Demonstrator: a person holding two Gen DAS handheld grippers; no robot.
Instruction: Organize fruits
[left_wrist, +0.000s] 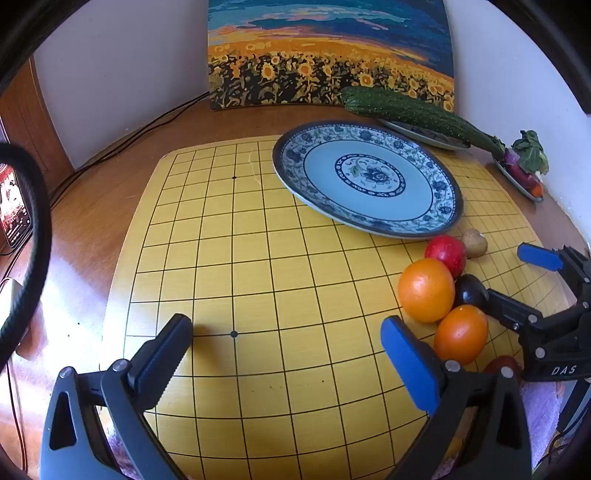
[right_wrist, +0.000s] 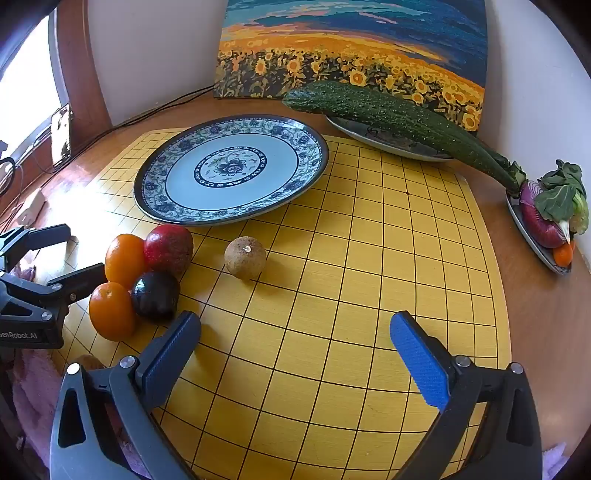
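Observation:
A blue-and-white patterned plate (left_wrist: 325, 166) (right_wrist: 184, 177) lies bare on the far part of a yellow grid board (left_wrist: 240, 277) (right_wrist: 351, 277). In front of it cluster two oranges (left_wrist: 426, 290) (right_wrist: 123, 260), a red apple (left_wrist: 445, 254) (right_wrist: 168, 247) and a dark plum (left_wrist: 471, 293) (right_wrist: 155, 293). A brown round fruit (right_wrist: 245, 256) (left_wrist: 474, 243) sits apart from them. My left gripper (left_wrist: 288, 354) (right_wrist: 62, 258) is open over bare board, left of the cluster. My right gripper (right_wrist: 295, 354) (left_wrist: 521, 284) is open too, right of the cluster, with nothing between its fingers.
A long cucumber (right_wrist: 399, 118) rests across a second plate (right_wrist: 354, 133) at the back right, before a sunflower painting (right_wrist: 351, 55). A small dish (right_wrist: 535, 243) with red onion and greens stands by the right wall. Cables (left_wrist: 147, 125) run along the back left; a phone (left_wrist: 11, 206) stands far left.

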